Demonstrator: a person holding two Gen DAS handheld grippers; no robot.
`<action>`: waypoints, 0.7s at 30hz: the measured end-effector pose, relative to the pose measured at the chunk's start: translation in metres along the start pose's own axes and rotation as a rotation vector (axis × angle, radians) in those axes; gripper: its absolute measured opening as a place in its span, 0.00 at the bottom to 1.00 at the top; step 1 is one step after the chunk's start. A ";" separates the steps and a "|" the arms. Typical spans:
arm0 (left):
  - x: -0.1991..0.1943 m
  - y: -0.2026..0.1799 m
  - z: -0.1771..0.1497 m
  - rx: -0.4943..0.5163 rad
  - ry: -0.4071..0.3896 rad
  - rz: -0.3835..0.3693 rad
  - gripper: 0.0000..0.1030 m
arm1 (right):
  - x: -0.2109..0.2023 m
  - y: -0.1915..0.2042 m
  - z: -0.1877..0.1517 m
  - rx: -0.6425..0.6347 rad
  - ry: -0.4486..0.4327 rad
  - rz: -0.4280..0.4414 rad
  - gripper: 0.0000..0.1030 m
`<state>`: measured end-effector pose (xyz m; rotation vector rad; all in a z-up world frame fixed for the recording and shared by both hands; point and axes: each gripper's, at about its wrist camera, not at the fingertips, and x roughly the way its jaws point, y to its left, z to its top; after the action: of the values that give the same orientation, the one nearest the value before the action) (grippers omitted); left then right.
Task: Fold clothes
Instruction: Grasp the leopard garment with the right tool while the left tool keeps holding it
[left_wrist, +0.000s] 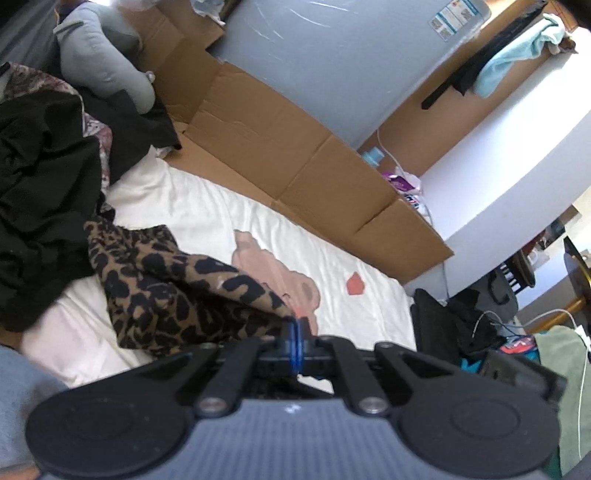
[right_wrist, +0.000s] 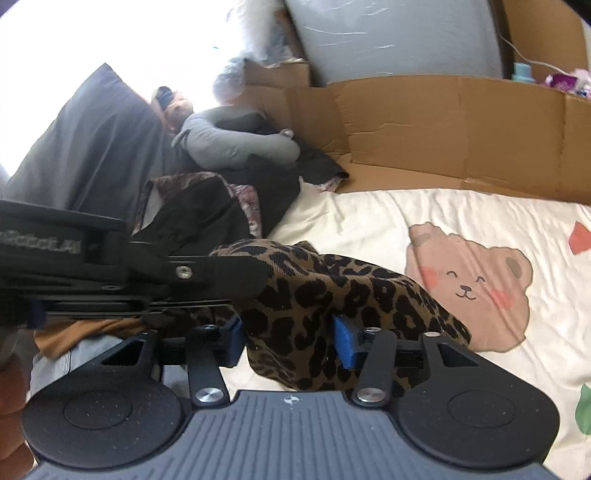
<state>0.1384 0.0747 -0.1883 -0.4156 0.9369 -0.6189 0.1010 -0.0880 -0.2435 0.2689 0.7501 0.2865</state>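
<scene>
- Looking along my left gripper (left_wrist: 295, 326), I see its blue-edged jaws pressed together, pinching a corner of the leopard-print garment (left_wrist: 177, 291) at the tips.
- To the left of that garment a heap of black clothes (left_wrist: 40, 206) lies on the white bedsheet (left_wrist: 207, 206), with a grey cushion (left_wrist: 107, 62) behind it.
- From the pinched corner the leopard-print cloth runs back and left across the sheet, one edge lying over the pink bear print (left_wrist: 273, 269).
- Further right, flattened cardboard (left_wrist: 295, 155) lines the far edge of the bed, and beyond its right end I see a jumble of dark things and cables on the floor.
- Through the right wrist camera, the left gripper comes in from the left edge, its tip against the leopard-print garment.
- My right gripper (right_wrist: 288, 341) has its blue pads (right_wrist: 345, 343) on either side of a hanging fold of the cloth; the right pad touches the fabric, but I cannot tell if the fold is truly clamped.
- To the right, the bear print lies bare on the sheet, just beside the garment's edge.
</scene>
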 end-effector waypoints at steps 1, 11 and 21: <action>0.000 -0.001 0.000 -0.010 -0.001 -0.004 0.00 | 0.001 0.000 0.000 -0.003 0.001 0.000 0.41; -0.008 0.019 0.006 -0.064 -0.033 0.054 0.50 | 0.001 -0.015 0.004 0.023 0.022 -0.047 0.04; 0.011 0.049 0.002 -0.100 -0.028 0.151 0.72 | -0.011 -0.027 0.010 -0.005 0.039 -0.043 0.03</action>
<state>0.1601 0.1042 -0.2222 -0.4370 0.9650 -0.4293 0.1046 -0.1188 -0.2387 0.2424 0.7928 0.2532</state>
